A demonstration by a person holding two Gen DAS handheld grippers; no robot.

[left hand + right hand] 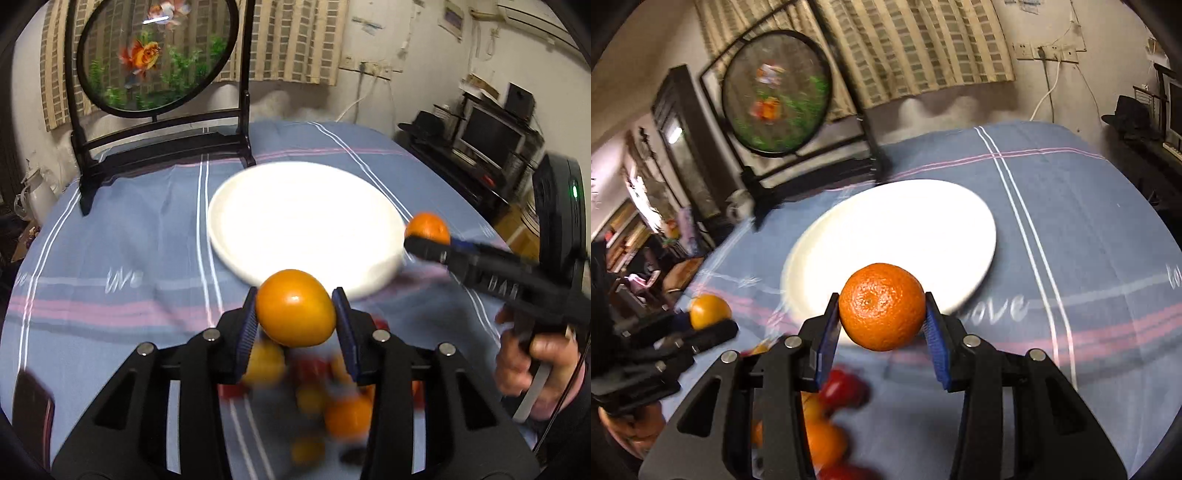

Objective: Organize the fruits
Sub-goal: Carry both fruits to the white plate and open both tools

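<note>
Left wrist view: a smooth orange persimmon (295, 312) sits clamped between the blue pads (248, 332) of the left tool (295, 325), raised off the cloth with the near rim of the white plate (236, 221) just ahead of it. In the right wrist view a dimpled mandarin (882, 306) is gripped the same way by the right tool (882, 325), also at the plate's near edge. The plate looks bare, so both fruits seem bound for it. To do this well, carry each fruit further in past the rim before lowering, since a round fruit set near the edge could roll off; let it touch the plate before easing the pads apart. Keep the two tools well apart so they do not knock together over the plate. A blurred heap of loose fruits (332, 406), orange, yellow and red, lies on the blue striped tablecloth (129, 240) of the counter beneath the tools, waiting. A goldfish screen (155, 59) stands behind the plate.
</note>
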